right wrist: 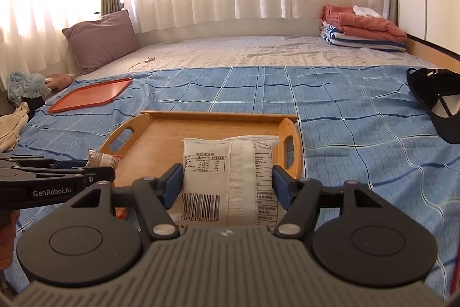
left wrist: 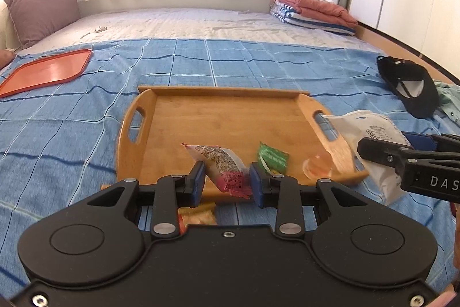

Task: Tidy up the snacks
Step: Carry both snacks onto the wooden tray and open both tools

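1. The left gripper [left wrist: 227,177] has its jaws closed partway onto 1 pink-and-white snack packet [left wrist: 222,167], held above the near edge of the wooden tray [left wrist: 218,117]. Judgement: the packet is carried here for release into the tray.
2. The right gripper [right wrist: 227,186] has its jaws set wider, pads pressed on both sides of 1 white snack bag [right wrist: 230,177], label and barcode facing the camera. It hangs over the tray's right handle end, likely for the same purpose.
3. Inside the tray lie 1 green packet [left wrist: 271,157] and 1 clear jelly cup [left wrist: 316,167], both near the front edge.
4. 1 further orange-yellow packet [left wrist: 197,213] lies on the bed [left wrist: 72,134] below the left gripper, still outside the tray.
5. Count: 2 trays, the wooden one and 1 empty orange tray [left wrist: 49,71] far left; 1 black cap [left wrist: 411,85] at right.
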`<state>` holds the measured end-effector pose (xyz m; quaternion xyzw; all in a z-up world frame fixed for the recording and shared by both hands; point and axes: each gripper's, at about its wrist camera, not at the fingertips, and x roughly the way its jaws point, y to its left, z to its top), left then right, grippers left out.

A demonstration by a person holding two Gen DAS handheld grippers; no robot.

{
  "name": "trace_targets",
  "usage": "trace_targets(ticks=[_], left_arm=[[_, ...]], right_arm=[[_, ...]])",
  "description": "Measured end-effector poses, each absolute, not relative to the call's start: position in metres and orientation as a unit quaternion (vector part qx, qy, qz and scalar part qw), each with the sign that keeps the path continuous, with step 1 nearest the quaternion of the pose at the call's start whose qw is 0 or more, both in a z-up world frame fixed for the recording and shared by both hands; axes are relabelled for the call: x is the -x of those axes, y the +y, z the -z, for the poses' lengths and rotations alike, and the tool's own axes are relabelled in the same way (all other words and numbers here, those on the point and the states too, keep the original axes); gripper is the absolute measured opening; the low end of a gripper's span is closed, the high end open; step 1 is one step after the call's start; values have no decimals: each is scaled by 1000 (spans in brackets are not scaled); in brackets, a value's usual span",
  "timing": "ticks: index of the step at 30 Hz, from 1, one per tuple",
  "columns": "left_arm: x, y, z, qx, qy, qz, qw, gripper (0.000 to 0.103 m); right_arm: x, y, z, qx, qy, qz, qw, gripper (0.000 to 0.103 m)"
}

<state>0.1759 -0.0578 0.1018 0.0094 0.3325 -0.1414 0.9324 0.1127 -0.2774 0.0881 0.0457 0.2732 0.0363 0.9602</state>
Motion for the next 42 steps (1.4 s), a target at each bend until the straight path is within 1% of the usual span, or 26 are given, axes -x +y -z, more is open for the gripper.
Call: trace_targets(ticks=[8,15,20,25,39,41,42], left_arm=[[-233,-61,-95,4,351,140,926,32],[-272,-70,-74,7,377,121,918,32],[-286,-74,-58,0,388,114,915,32],[-299,-77,-45,-6,396,110,911,30],[-305,-87,-27,-21,396,121,910,29],[-304,-87,-28,-24,395,122,910,30],[-304,-87,-28,-26,394,119,911,31]], right_arm=[[-171,-292,-80,-49,307,-49,949,67],[-212,-294,-67,-58,333,-37,941,68],[-234,-287,-55,-40,349,-39,936,68],[-250,-287,-42,-46,361,-38,931,68],[-268,-286,-13,-43,386,-28,921,68],[-269,-286,-12,-46,386,-29,921,68],[-269,-286,-12,-48,385,-30,921,72]])
